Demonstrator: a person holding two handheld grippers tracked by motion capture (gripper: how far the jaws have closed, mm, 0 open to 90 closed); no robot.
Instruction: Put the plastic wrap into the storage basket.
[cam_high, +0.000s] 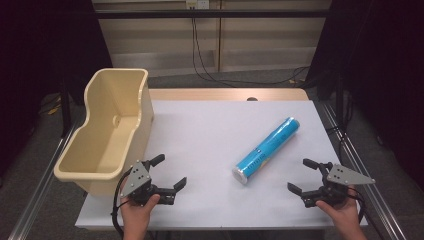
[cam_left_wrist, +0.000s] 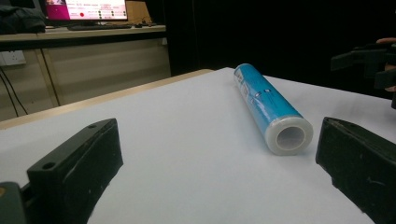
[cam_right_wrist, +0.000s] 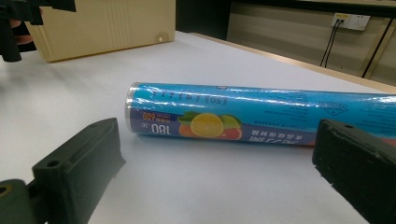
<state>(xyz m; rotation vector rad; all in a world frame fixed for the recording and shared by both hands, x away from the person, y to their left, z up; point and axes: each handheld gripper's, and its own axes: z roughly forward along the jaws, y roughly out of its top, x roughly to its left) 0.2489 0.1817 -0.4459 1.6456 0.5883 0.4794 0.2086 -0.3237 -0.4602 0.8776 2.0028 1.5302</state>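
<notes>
On table | blue roll (cam_high: 266, 150) | lying flat | axis near-left to far-right

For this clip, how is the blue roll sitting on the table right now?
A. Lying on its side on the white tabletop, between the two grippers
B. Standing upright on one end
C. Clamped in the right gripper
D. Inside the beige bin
A. The blue roll lies flat on the white tabletop, apart from the open left gripper and the open right gripper, and outside the beige bin.
</notes>
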